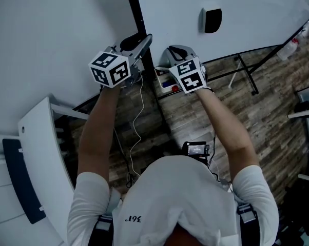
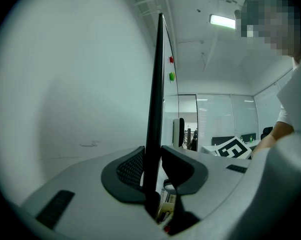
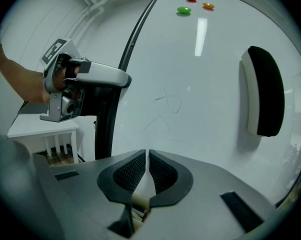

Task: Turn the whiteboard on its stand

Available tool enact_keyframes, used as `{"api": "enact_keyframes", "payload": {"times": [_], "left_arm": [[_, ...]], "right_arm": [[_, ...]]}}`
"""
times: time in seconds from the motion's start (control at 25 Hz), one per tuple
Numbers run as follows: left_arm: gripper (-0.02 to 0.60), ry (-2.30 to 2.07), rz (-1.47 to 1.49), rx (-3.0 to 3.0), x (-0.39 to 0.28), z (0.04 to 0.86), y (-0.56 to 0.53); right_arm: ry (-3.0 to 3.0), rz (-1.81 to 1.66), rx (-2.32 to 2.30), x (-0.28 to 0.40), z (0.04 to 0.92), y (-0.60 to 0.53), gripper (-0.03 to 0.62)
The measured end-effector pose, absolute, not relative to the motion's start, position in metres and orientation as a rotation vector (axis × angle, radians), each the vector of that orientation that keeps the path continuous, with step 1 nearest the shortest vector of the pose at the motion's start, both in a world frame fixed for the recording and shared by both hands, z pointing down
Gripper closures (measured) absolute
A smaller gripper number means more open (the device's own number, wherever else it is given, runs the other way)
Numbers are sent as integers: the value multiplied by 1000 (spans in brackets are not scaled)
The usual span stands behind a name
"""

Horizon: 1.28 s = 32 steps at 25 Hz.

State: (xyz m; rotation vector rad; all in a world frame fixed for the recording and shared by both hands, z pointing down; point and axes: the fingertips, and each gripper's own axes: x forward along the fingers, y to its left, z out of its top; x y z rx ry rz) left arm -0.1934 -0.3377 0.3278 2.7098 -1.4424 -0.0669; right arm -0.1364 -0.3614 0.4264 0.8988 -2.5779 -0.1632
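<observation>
The whiteboard is seen from above, with a black frame edge running down its left side. My left gripper is shut on that black edge, which stands between its two pads in the left gripper view. My right gripper is just to the right, close against the board's white face. Its jaws are together with nothing between them. The left gripper also shows on the frame in the right gripper view.
A black eraser sticks to the board, with small coloured magnets above it. The stand's black legs spread over the wood floor. A marker tray sits under the grippers. White furniture stands at the left.
</observation>
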Motion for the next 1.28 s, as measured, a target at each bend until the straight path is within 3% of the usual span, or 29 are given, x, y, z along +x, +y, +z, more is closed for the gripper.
{"api": "enact_keyframes", "payload": {"times": [1.28], "left_arm": [[479,-1485,-41,2654,-152,324,-251]], "right_arm": [[-2614,-151,898,-98,423,-280,551]]}}
